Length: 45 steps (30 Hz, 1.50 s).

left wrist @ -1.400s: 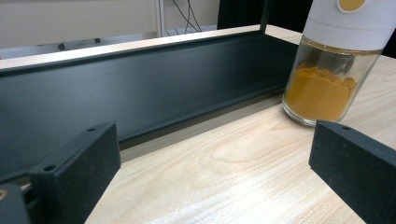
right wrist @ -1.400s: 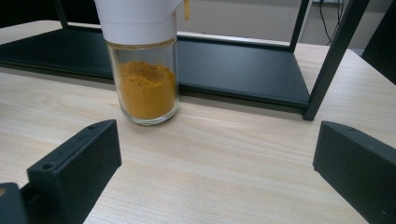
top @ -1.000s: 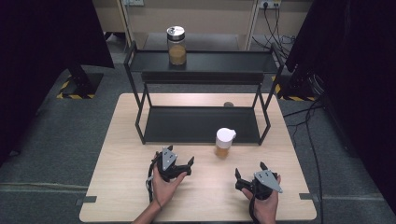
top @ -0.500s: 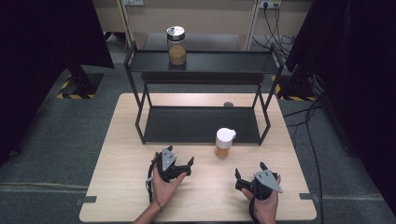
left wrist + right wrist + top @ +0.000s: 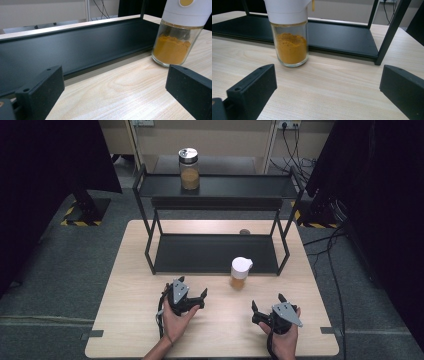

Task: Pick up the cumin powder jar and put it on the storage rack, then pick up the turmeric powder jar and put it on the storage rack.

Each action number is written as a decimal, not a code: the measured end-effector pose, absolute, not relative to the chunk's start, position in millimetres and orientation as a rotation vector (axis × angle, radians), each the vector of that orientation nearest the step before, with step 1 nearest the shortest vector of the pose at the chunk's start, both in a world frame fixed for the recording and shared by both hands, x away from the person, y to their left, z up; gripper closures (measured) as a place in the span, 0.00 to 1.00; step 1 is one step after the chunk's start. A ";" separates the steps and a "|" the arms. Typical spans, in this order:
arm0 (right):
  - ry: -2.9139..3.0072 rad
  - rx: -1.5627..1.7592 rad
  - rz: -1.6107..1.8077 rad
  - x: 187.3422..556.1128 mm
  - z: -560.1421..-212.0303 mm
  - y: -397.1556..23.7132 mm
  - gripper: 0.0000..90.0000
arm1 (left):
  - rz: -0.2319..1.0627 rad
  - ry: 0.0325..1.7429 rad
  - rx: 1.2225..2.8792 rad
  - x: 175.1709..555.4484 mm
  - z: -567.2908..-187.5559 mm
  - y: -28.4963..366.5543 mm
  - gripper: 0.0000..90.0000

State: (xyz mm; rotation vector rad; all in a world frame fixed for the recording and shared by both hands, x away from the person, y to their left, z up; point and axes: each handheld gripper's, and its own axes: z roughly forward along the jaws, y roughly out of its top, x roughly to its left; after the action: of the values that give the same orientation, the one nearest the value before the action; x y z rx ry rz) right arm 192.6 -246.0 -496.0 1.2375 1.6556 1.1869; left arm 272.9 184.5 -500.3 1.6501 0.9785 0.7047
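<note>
A glass spice jar (image 5: 239,272) with a white cap and orange powder stands on the wooden table (image 5: 130,285), just in front of the black shelf rack (image 5: 215,252). It shows at the upper right in the left gripper view (image 5: 176,45) and at upper left in the right gripper view (image 5: 290,42). My left gripper (image 5: 196,296) is open, low over the table, left of the jar. My right gripper (image 5: 267,303) is open near the front edge, right of and nearer than the jar. Nothing is between either pair of jaws.
A second jar (image 5: 189,168) with a metal lid and brown contents stands on the rack's top shelf (image 5: 240,185). The lower shelf (image 5: 75,47) is bare. A small dark round object (image 5: 244,232) lies on the table behind the rack. Cables trail on the floor at right.
</note>
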 end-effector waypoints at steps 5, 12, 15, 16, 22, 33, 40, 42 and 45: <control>1.655 1.238 1.186 192.6 -496.0 -245.8 0.01 | 0.699 0.980 1.653 273.7 -499.7 185.4 0.01; 1.657 1.236 1.187 192.5 -496.0 -245.9 0.01 | 0.706 0.979 1.648 272.6 -500.5 184.5 0.01; 1.658 1.235 1.185 192.5 -495.8 -245.5 0.01 | 0.707 0.977 1.650 272.3 -500.5 184.3 0.01; 1.659 1.235 1.184 192.5 -495.6 -245.2 0.01 | 0.708 0.976 1.649 272.1 -500.7 184.5 0.01; 1.661 1.234 1.183 192.9 -495.5 -245.5 0.01 | 0.703 0.980 1.651 272.8 -500.0 185.0 0.01; 1.666 1.231 1.188 193.4 -495.4 -246.4 0.01 | 0.707 0.981 1.650 272.3 -500.2 184.3 0.01; 1.664 1.174 1.217 195.7 -495.9 -241.2 0.01 | 0.704 0.978 1.652 272.5 -500.1 184.1 0.01; 1.655 1.158 1.232 198.7 -492.9 -238.5 0.01 | 0.703 0.976 1.653 272.6 -500.1 183.9 0.01; 1.640 1.155 1.259 207.3 -488.3 -234.4 0.01 | 0.708 0.970 1.658 272.3 -500.0 183.4 0.01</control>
State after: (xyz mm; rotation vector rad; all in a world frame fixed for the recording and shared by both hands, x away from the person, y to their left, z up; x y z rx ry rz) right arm 207.3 -234.4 -488.3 1.1553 1.6402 1.2588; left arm 272.3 183.4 -500.0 1.6577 0.9701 0.7076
